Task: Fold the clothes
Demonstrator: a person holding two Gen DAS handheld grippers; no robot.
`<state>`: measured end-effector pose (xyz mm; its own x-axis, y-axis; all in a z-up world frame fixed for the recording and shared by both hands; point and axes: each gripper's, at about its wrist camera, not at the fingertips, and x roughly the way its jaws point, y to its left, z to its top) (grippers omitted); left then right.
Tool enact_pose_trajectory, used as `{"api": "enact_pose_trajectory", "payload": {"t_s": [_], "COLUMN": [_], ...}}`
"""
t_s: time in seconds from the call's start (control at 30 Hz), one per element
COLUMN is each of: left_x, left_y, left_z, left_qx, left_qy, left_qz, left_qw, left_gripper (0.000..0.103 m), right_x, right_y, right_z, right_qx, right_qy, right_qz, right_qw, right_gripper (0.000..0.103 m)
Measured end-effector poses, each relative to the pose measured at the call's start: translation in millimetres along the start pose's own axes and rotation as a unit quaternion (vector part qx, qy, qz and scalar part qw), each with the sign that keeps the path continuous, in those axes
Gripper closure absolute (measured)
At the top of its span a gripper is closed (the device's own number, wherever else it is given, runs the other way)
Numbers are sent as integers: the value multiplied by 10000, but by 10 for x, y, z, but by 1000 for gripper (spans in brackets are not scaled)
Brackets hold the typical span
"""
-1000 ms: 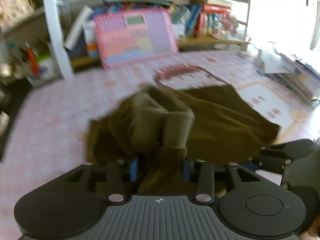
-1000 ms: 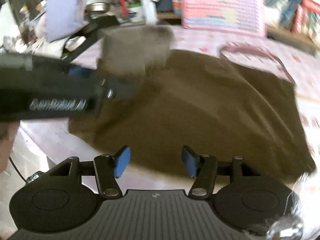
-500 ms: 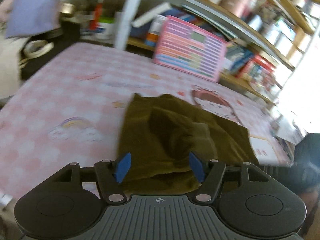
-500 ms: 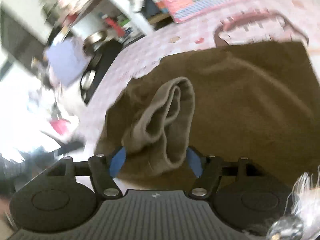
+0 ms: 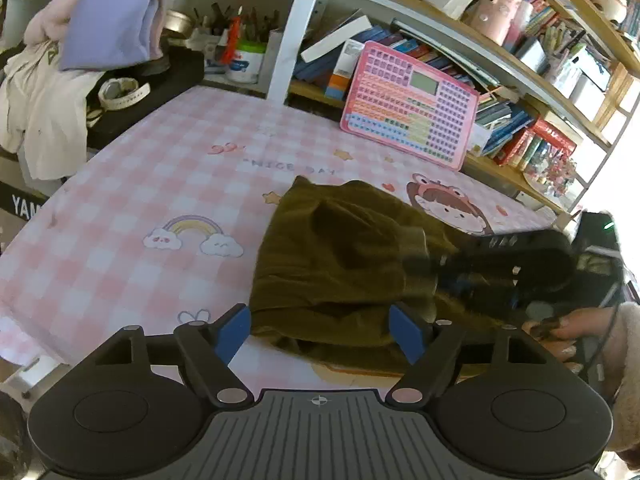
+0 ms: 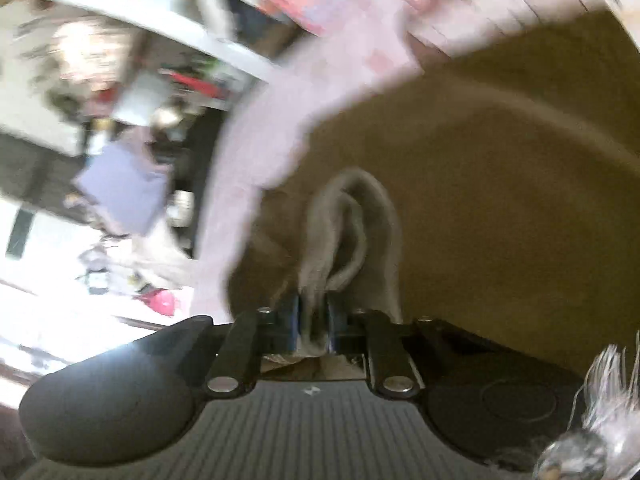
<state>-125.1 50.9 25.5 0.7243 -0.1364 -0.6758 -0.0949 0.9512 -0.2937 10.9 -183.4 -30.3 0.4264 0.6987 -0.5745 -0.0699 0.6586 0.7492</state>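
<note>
Garment (image 5: 344,256) lies bunched at desk (image 5: 120,208) near edge. My left gripper (image 5: 320,330) just let go, jaws now spread and empty; right gripper (image 6: 312,320) now clamps a cuff (image 6: 352,232). Next fold is right's job. Pink checked cover, crowded shelves (image 5: 460,40) behind.

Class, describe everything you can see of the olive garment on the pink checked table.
The olive garment looks like soft, thick knit cloth, dark olive-brown, with a paler ribbed cuff. It lies bunched and partly folded on the pink checked tablecloth, near its front edge. The right gripper is shut on the cuff; the left gripper is open, its blue pads either side of the near hem.
</note>
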Motion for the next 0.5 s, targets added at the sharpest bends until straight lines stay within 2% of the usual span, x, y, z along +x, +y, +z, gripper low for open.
{"api": "enact_pose_trajectory", "payload": {"t_s": [0.13,0.2,0.23,0.3,0.33,0.37,0.5], "left_x": [-3,3,6,9,13,18,54], "left_y": [-2,14,22,31,34,38,55], "left_z": [-4,-11,-14,-19,-24,-25,-33], "left_qx": [-4,-39,-57,-69,-65,-71,-103], "left_qy": [13,31,40,51,54,64,100], "left_qz": [-17,-24,-32,-49,-57,-64,-96], "left_qw": [10000,10000,10000,10000,9999,9999,9999], "left_gripper": [24,24,24,24,24,24,23], "right_x": [-114,-12,62,87,71,43,-85], "right_y": [221,116,33,-85,-107,-74,179], "right_z": [-33,-19,-8,-5,-6,-4,-41], "right_qx": [-840,-711,-567,-356,-327,-404,-1067], "right_qy": [-388,-240,-117,-103,-131,-190,-540], "right_qz": [117,-229,-460,-450,-421,-467,-568], "right_qw": [9956,9969,9973,9983,9985,9979,9912], "right_gripper": [91,91,87,84,79,72,70]}}
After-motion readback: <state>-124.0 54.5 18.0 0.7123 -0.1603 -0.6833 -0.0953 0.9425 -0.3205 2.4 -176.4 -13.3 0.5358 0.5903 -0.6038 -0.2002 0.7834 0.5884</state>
